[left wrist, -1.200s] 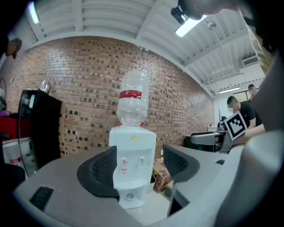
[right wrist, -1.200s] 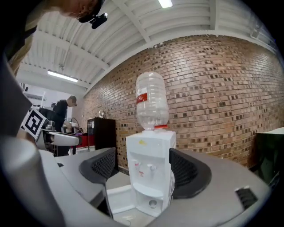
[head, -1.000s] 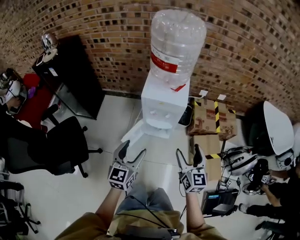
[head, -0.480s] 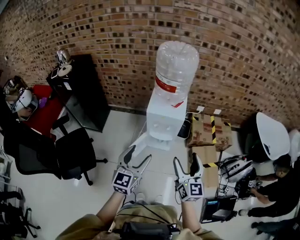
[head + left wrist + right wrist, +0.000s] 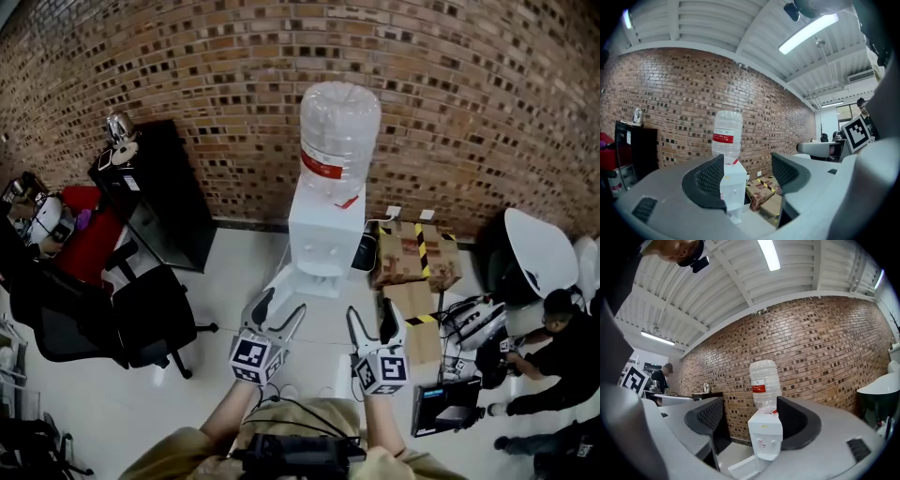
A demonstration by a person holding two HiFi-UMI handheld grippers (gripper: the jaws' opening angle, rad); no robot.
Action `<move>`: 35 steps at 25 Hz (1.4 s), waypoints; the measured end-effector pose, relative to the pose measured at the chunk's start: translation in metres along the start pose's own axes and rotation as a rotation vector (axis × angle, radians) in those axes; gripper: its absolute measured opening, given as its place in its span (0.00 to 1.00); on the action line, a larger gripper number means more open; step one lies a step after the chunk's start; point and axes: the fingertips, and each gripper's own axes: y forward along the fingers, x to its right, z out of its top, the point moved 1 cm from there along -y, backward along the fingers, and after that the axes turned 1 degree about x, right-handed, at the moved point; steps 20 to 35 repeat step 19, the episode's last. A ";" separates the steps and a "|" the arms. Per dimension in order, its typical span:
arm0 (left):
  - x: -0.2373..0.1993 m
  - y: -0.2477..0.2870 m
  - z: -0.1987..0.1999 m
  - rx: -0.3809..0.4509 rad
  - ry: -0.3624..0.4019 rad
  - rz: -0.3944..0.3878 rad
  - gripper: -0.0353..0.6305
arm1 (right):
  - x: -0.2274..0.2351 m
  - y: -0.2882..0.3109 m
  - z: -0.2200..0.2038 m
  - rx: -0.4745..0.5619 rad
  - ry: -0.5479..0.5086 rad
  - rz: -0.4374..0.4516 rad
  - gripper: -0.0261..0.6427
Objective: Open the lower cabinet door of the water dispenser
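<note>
The white water dispenser [image 5: 326, 239] stands against the brick wall with a clear bottle [image 5: 339, 127] on top. Its lower cabinet door [image 5: 274, 286] hangs swung out to the left, and also shows low in the right gripper view as the door [image 5: 743, 468]. My left gripper [image 5: 281, 306] and right gripper [image 5: 367, 312] hover side by side in front of the dispenser, apart from it. Both are open with nothing between their jaws. The right jaws have just been closing a little. Each gripper view frames the dispenser [image 5: 732, 185] [image 5: 765, 434] at a distance between its jaws.
A black cabinet [image 5: 155, 192] stands left of the dispenser, with a black office chair [image 5: 141, 314] in front of it. Cardboard boxes [image 5: 412, 251] sit right of the dispenser. A person [image 5: 562, 352] crouches at the far right by cables and a tablet [image 5: 445, 405] on the floor.
Both grippers have lifted and now sit a little further from the dispenser, which looks smaller in the head view. The open door has stayed in place.
</note>
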 end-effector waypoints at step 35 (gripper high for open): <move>0.005 0.007 -0.006 -0.017 0.009 -0.022 0.51 | -0.001 -0.014 0.003 -0.044 0.035 0.023 0.62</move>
